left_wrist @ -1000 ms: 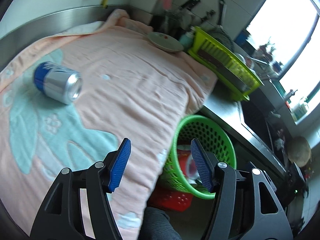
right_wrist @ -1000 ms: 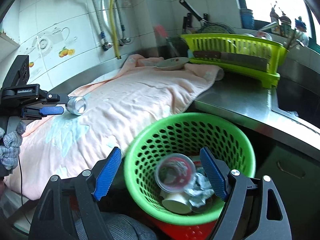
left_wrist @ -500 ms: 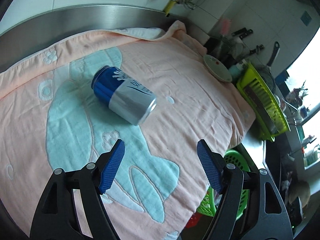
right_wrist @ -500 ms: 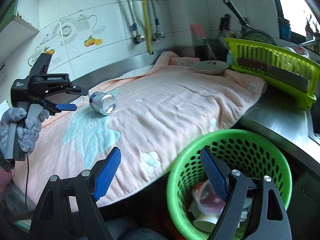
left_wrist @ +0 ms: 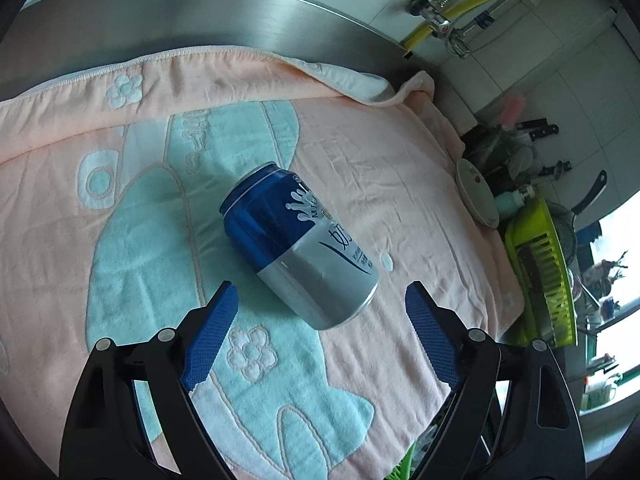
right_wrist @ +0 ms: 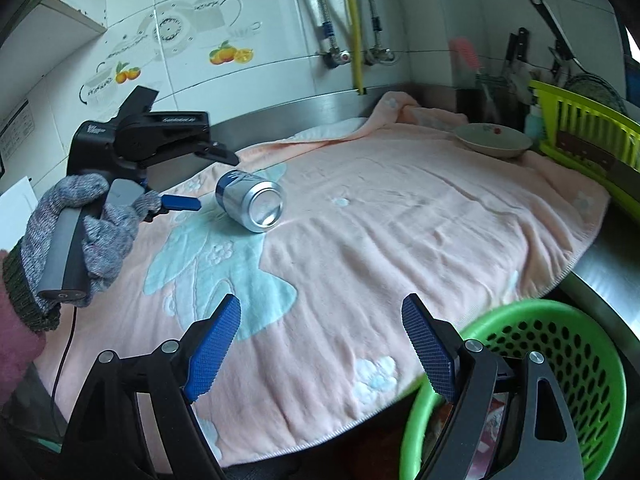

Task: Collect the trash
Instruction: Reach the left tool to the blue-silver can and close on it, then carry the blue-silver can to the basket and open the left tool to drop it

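This was a home kitchen. White wall tiles [right_wrist: 280, 20] filled the upper part of the right wrist view, some printed with teapots and oranges [right_wrist: 230, 55] at upper left. A yellow hose [right_wrist: 354, 20] and braided water pipes [right_wrist: 320, 4] ran down the wall at top centre. At the right edge stood a lime dish rack [right_wrist: 580, 128], with knives [right_wrist: 516, 52] and a strainer behind it and a shallow bowl [right_wrist: 494, 142] beside it. A stainless steel counter [left_wrist: 200, 12] with a raised back edge carried a peach towel [right_wrist: 400, 220].
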Motion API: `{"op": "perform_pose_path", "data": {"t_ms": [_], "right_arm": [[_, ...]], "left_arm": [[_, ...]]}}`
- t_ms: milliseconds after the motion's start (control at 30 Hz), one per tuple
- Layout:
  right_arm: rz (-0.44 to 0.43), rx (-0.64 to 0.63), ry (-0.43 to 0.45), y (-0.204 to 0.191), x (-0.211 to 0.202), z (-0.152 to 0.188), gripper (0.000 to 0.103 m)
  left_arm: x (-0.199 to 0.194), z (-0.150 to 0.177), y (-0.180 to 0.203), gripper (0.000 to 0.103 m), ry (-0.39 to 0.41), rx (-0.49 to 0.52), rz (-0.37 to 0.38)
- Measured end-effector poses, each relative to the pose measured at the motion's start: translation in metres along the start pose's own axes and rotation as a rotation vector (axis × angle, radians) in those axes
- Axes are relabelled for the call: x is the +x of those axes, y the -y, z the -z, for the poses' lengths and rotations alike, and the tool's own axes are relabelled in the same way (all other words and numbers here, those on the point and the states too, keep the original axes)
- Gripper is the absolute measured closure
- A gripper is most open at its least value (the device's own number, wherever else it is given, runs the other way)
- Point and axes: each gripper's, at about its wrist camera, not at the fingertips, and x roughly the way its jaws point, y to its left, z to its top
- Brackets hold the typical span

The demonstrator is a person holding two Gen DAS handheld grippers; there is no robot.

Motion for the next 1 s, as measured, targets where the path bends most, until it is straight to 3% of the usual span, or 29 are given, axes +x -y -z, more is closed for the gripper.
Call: {"op": "perform_pose_path", "data": {"t_ms": [433,633,800,1000], "right_arm": [[-0.067,-0.055,-0.034,-0.007,0.049,-0.025,0.023],[-0.085,-0.050,-0.059,-0.009,0.070,-0.026,0.023],[-0.089,-0.055,-0.077,-0.012,0.082,-0.025,0.023],[-0.092,-0.051,-0.077,-0.016,0.079,-0.022,0.031]], "left_arm": [[0.045,-0.022,-0.007,0.019,-0.045,-0.136,-0.048],[0.061,-0.028,-0.008,0.018,-0.075,-0.131,-0.094],[0.065,-0.029,-0.009,0.019,-0.077,-0.123,-0.080],[0.063,-0.023,-0.002,0.022,-0.098,-0.056,-0.058]]}}
